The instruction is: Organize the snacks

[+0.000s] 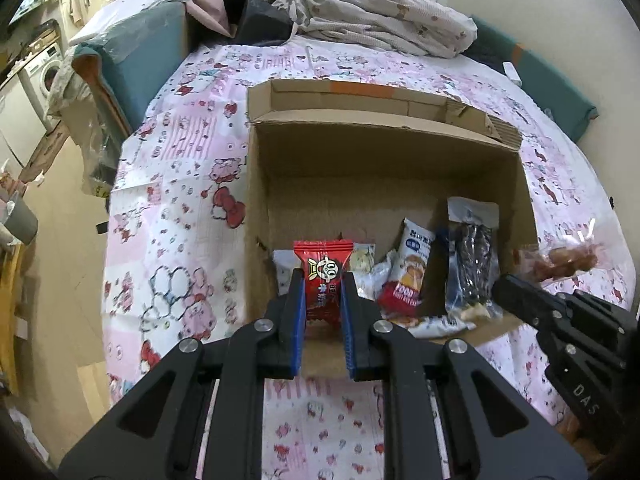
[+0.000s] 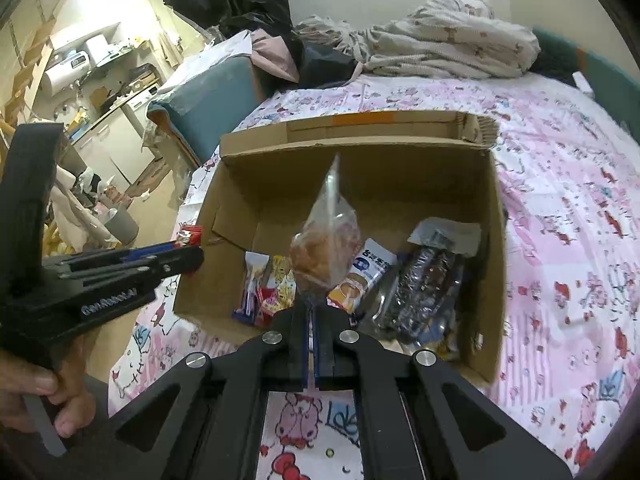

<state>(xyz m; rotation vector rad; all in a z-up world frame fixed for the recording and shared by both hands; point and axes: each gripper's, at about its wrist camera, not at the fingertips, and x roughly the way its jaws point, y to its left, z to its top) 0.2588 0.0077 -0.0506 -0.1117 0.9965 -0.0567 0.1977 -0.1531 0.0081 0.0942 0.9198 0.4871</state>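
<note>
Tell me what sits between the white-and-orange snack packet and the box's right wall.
A clear vacuum pack of dark snacks stands there, leaning by the cardboard box wall, right of the white-and-orange packet. Both wrist views show it.

Right gripper [image 1: 516,286] reads "DAS"; left gripper [image 2: 192,258] "GenRobot.AI".

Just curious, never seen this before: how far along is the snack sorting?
Several packets already lie in the box. In hand: the left gripper holds a red candy, the right gripper a clear bag, both over the box. Left: dropping those two in.
</note>
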